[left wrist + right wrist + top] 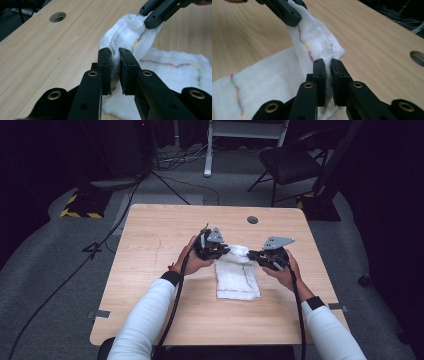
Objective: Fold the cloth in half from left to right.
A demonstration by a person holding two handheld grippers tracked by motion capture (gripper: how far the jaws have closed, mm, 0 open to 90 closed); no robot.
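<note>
on the left, we hold the left gripper (223,251) with its jaws clamped on a bunched corner of the white cloth (239,279); in the left gripper view the fabric is pinched between the two pads (106,65). the left jaws have eased a touch, yet the cloth sits gripped between them.

in the middle, the cloth lies on the wooden table (150,270), a little right of centre. its far edge is lifted off the wood and slung between our two grippers, while the near part rests flat and runs back toward us. a thin multicoloured stitched line (175,65) crosses the flat part.

on the right, the right gripper (254,254) is closed on the other end of that raised edge, the fabric squeezed between its pads (320,72).

what the coming move seems to turn on: the held edge runs left to right from one claw to the other, and the cloth's long axis runs from that edge toward us. both hands sit about equally near. we judge a fold would carry the raised edge along that axis, over the flat part.

a round hole (252,219) sits in the table beyond the right gripper.
</note>
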